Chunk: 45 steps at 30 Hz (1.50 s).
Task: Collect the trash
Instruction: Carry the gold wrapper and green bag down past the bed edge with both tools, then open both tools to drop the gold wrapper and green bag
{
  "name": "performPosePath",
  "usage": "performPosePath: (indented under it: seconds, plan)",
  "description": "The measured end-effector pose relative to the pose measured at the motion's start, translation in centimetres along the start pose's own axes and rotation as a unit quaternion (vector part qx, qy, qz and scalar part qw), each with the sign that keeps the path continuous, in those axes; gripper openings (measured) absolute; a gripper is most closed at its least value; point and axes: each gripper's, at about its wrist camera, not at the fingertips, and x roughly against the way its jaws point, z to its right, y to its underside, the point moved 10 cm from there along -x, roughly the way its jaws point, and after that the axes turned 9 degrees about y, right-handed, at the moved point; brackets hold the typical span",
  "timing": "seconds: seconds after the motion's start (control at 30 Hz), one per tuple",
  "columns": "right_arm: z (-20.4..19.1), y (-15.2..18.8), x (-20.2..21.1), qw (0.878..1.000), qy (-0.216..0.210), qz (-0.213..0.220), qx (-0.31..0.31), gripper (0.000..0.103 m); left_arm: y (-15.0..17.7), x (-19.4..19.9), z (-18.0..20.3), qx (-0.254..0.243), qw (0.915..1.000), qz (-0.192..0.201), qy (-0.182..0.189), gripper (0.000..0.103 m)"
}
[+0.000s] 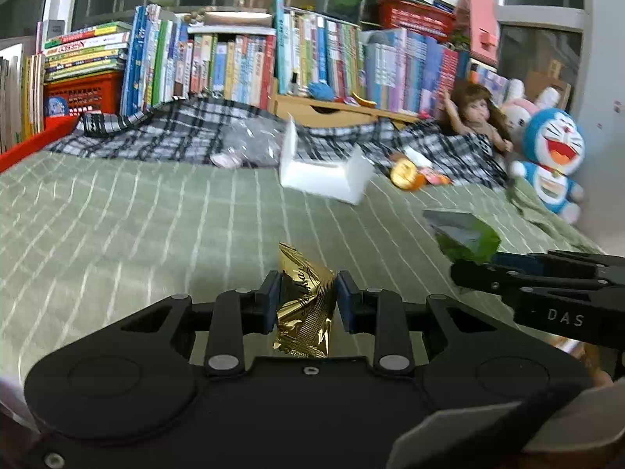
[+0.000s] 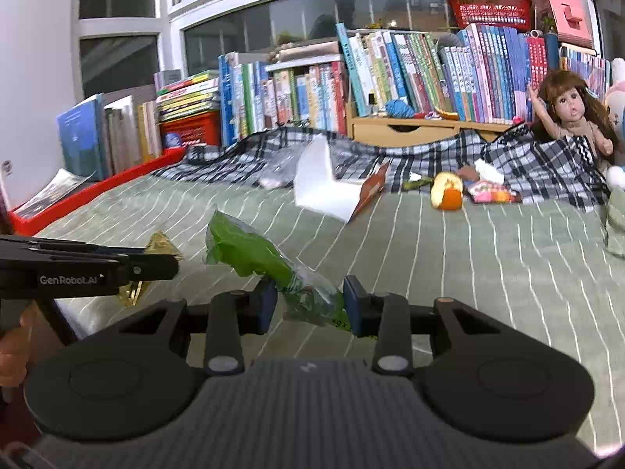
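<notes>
Crinkled gold foil snack wrapper point(image 1: 306, 305): pinched between the blue pads of the left gripper point(image 1: 308, 297), jaws closed on its middle. Held clear above the green striped bedspread point(image 1: 136, 226). Long axis runs away from the camera, one pointed end forward, the other back toward the gripper body. Judged very light, thin, crushable; foil likely slick, so a pinch across a bunched part should hold better than one at a flat edge.

Green and clear plastic wrapper point(image 2: 269, 269): jaws of the right gripper point(image 2: 310, 305) closed on its twisted clear end. The green, bulkier end stretches forward and to the left, lifted off the bedspread. Soft, floppy, near weightless by the look; free end may flap or sag.

The two grippers ride side by side, near each other, each visible in the other's view.

Still lying farther up the bed: a white folded cardboard box point(image 2: 324, 185), an orange with peel partly off point(image 2: 447, 191), small colourful wrappers point(image 2: 490, 191) beside it. Beyond, a black-and-white plaid blanket point(image 2: 429, 156), doll point(image 2: 570, 113) and row of books point(image 2: 390, 74).
</notes>
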Motion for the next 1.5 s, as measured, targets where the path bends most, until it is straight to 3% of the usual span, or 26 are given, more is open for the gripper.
performPosePath:
  seconds: [0.5,0.73,1.07,1.23,1.5]
  plan:
    - [-2.4,6.6,5.2,0.997,-0.047,-0.053,0.006,0.042,9.3,3.0,4.0,0.002,0.9963,-0.083,0.021,0.029]
    - [-2.5,10.7,4.1,0.989,-0.065,-0.125,-0.043,0.042,13.9,2.0,3.7,0.013,0.9902,-0.138,0.015,0.029]
    - [-2.0,18.0,0.8,0.963,-0.061,-0.238,-0.112,0.042,20.8,-1.2,2.7,0.021,0.9736,-0.227,-0.015,0.029]
    - [-1.8,19.4,-0.2,0.952,-0.061,-0.265,-0.143,0.042,22.6,-1.8,2.3,0.017,0.9679,-0.250,-0.024,0.029]
    - [-2.2,19.6,-0.4,0.950,-0.069,-0.270,-0.145,0.046,23.0,-2.5,2.4,0.014,0.9657,-0.258,-0.024,0.030]
